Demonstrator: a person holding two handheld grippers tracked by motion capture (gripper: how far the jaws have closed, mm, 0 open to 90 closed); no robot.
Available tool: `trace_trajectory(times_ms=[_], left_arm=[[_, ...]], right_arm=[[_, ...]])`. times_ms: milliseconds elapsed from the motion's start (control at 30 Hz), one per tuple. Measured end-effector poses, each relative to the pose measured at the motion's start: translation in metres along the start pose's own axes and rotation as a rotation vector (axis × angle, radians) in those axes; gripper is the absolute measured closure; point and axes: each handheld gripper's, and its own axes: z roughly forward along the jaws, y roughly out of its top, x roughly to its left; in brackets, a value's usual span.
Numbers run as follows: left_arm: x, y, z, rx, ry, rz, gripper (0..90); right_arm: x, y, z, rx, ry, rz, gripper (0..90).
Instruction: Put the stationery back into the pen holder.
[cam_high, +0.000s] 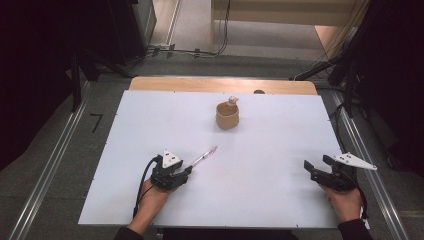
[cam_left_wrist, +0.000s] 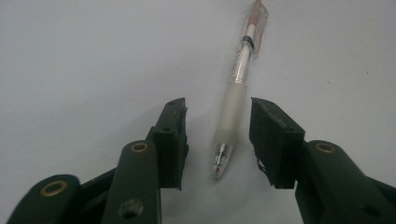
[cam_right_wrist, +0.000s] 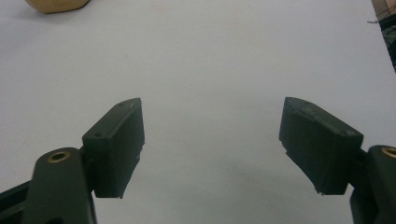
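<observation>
White and bare but for a few things, the tabletop (cam_high: 280, 150) sits on a pale wooden frame over grey floor with metal rails on both sides, dark equipment and cables around it. Near the person's left hand, the left gripper (cam_left_wrist: 218, 135) has its jaws spread on either side of a clear pen (cam_left_wrist: 232, 105) lying flat on the tabletop, neither pad touching it. The right gripper (cam_right_wrist: 212, 140) stands spread wide over bare surface, well apart from the tan cup (cam_high: 227, 115) near the far edge.

pen (cam_high: 204, 156) at left gripper (cam_high: 186, 171)
</observation>
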Motion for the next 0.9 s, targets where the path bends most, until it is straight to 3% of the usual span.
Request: trace_trajectory(times_ms=[433, 567, 900], left_arm=[[-0.0045, 0.0020, 0.0055, 0.013, 0.004, 0.049, 69.2], [-0.0036, 0.0025, 0.0064, 0.013, -0.005, 0.054, 75.4], [-0.0039, 0.0039, 0.0069, 0.027, -0.016, 0.051, 81.5]], right_arm=[[0.0001, 0.0000, 0.0012, 0.005, 0.002, 0.004, 21.0], [0.0014, 0.0004, 0.0011, 0.006, 0.003, 0.003, 20.9], [0.0006, 0.0001, 0.0015, 0.010, 0.008, 0.012, 21.0]])
